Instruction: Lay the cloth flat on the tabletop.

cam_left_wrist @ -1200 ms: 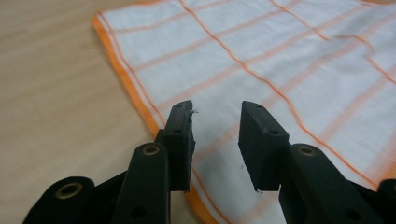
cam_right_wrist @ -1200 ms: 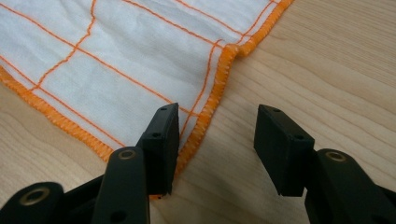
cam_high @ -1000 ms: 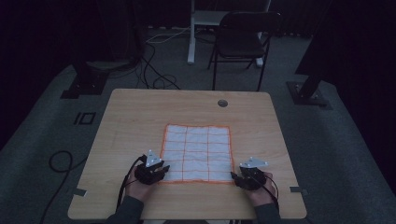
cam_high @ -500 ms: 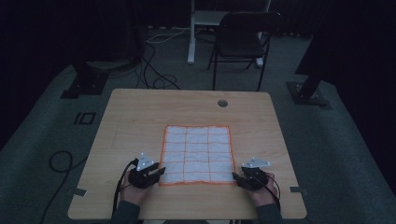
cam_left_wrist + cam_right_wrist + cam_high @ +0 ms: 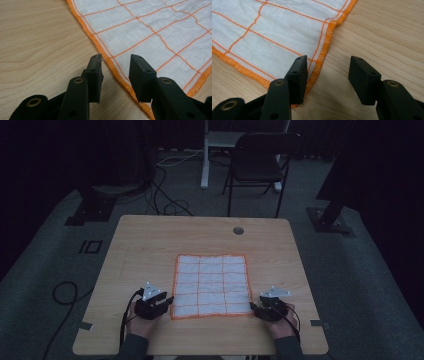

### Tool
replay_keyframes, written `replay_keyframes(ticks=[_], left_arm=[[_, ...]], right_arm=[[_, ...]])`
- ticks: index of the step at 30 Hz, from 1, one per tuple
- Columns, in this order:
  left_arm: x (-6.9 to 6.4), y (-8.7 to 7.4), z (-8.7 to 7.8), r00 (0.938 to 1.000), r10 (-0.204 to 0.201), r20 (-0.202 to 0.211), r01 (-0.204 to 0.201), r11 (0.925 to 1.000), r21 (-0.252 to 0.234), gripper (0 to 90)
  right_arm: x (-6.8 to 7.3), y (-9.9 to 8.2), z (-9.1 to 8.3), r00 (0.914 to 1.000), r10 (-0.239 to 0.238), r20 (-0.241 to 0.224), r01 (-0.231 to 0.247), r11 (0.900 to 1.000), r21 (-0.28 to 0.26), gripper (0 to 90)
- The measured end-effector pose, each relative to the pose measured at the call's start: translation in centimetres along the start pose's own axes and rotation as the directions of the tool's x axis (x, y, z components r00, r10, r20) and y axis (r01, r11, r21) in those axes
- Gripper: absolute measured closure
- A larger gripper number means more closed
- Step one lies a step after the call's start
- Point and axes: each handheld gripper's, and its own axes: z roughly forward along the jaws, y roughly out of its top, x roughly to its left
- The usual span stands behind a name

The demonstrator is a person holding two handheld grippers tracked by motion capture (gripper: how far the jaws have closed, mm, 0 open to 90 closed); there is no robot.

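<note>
A white cloth (image 5: pixel 211 285) with an orange grid and orange hem lies flat on the wooden table (image 5: pixel 150 245). My left gripper (image 5: pixel 167 301) sits at its near left corner. In the left gripper view that gripper (image 5: pixel 115 67) is open, its jaws having just been opening. The cloth (image 5: pixel 155 25) has its hem running on the table under the gap, and nothing is pinched. My right gripper (image 5: pixel 254 307) rests at the near right corner. In the right gripper view this gripper (image 5: pixel 327 67) is open, and the cloth (image 5: pixel 274 27) has its hem passing beneath the left jaw.
A round cable hole (image 5: pixel 238 230) sits near the table's far edge. Beyond the table stand a dark chair (image 5: pixel 260 160) and a white post, with cables (image 5: pixel 165 195) on the floor. Stand bases flank the table. The near table edge is just behind both hands.
My left gripper has drawn back a little to the left from the cloth's near left corner. The right hand and the cloth have kept still.
</note>
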Motion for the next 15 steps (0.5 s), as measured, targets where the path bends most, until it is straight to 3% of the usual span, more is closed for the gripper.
replay_keyframes(ticks=[9, 15], left_arm=[[0.5, 0.1, 0.4, 0.9998, -0.019, -0.01, 0.019, 0.9998, 0.01, 63.4], [0.7, 0.4, 0.9, 0.9996, -0.019, -0.019, 0.02, 0.9996, 0.021, 62.5]], right_arm=[[-0.4, 0.3, 0.4, 0.9998, 0.017, 0.004, -0.017, 0.9998, -0.01, 48.5], [-1.0, 0.8, -0.3, 0.9986, 0.042, 0.033, -0.039, 0.9962, -0.078, 48.6]])
